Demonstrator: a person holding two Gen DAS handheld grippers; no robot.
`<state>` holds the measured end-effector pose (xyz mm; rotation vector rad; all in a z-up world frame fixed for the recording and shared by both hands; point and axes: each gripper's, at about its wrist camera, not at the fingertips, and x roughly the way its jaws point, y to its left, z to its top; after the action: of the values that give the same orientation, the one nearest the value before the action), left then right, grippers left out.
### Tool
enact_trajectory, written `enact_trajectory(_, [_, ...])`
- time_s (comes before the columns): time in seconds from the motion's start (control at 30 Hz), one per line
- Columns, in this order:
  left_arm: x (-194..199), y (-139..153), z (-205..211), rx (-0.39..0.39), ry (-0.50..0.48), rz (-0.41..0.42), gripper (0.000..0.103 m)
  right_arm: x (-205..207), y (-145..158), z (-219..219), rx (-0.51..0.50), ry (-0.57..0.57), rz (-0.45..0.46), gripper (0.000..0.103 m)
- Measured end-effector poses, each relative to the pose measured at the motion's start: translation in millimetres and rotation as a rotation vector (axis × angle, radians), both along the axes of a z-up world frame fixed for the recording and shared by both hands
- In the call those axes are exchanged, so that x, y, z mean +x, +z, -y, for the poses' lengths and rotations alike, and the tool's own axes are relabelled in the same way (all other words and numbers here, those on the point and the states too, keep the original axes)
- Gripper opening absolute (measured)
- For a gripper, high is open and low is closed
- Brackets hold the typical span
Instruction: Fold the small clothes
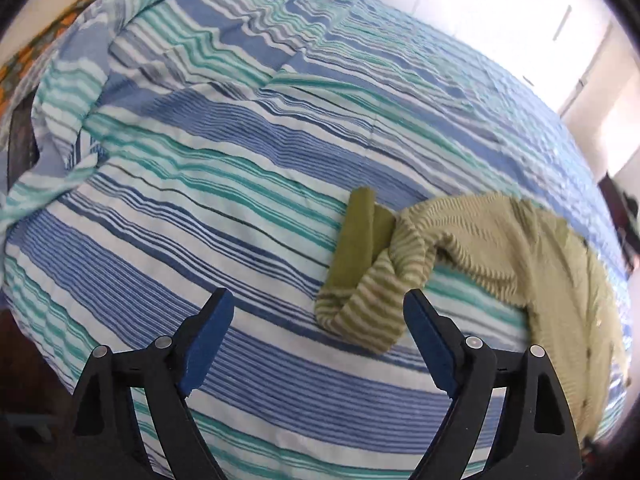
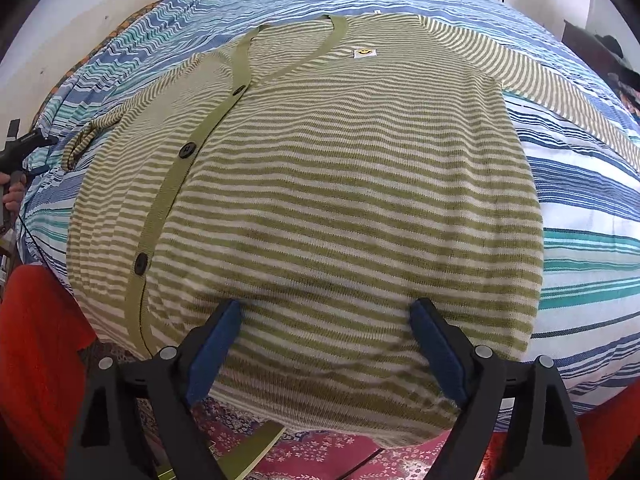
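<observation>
A green and cream striped cardigan (image 2: 340, 184) lies spread flat, front up, on the striped bedspread (image 2: 592, 208), with dark buttons down a plain green placket (image 2: 168, 200). My right gripper (image 2: 324, 340) is open just above its lower hem, which hangs over the bed edge. In the left wrist view the cardigan's sleeve (image 1: 372, 296) lies bunched, its plain green cuff (image 1: 360, 236) folded over. My left gripper (image 1: 316, 320) is open, just in front of that sleeve, holding nothing. The left gripper also shows at the far left of the right wrist view (image 2: 20, 148).
The bedspread (image 1: 224, 184) is rumpled into a ridge at the back left (image 1: 72, 92). A wall and white cupboard doors (image 1: 520, 12) stand behind the bed. A red cloth (image 2: 36, 340) and a patterned pink rug (image 2: 328, 456) lie below the bed edge.
</observation>
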<state>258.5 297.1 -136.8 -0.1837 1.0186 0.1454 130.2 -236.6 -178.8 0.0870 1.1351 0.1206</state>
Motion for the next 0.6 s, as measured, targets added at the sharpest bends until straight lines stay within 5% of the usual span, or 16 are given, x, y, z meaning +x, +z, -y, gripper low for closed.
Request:
enact_trajectory(0.07, [0.9, -11.5, 33.9, 0.222, -0.088, -0.023, 0.089, 1.0, -0.4, -1.4, -0.004, 0.001, -0.002, 0.089])
enact_trajectory(0.17, [15.4, -21.8, 61.1, 0.375, -0.173, -0.003, 0.088, 0.5, -1.5, -4.9, -0.021, 0.008, 0.000, 0.093])
enact_trajectory(0.2, [21.5, -25.3, 66.4, 0.389, -0.195, -0.016, 0.071, 1.0, -1.8, -6.5, -0.028, 0.009, 0.001, 0.093])
enact_trajectory(0.27, [33.0, -32.1, 68.8, 0.280, -0.241, -0.130, 0.013, 0.5, -1.0, -7.7, -0.036, 0.008, 0.004, 0.093])
enact_trajectory(0.33, [34.0, -16.2, 73.1, 0.116, -0.266, -0.140, 0.009, -0.8, 0.4, -6.9, -0.032, 0.007, 0.007, 0.093])
enact_trajectory(0.43, [31.3, 30.5, 91.3, -0.314, -0.369, -0.130, 0.010, -3.2, 0.8, -5.5, -0.027, 0.009, 0.009, 0.093])
enact_trajectory(0.47, [30.5, 48.5, 99.7, -0.430, -0.400, -0.113, 0.013, -3.6, 0.4, -5.6, -0.029, 0.012, 0.010, 0.093])
enact_trajectory(0.53, [32.5, 81.4, 116.7, -0.505, -0.448, -0.059, 0.035, -3.2, -0.7, -5.9, -0.032, 0.015, 0.007, 0.093])
enact_trajectory(0.57, [32.5, 94.0, 126.5, -0.485, -0.459, -0.028, 0.075, -2.2, -1.0, -5.9, -0.029, 0.014, 0.007, 0.094])
enact_trajectory(0.6, [32.8, 102.7, 135.0, -0.444, -0.458, 0.009, 0.103, -0.9, -1.2, -5.6, -0.025, 0.014, 0.007, 0.095])
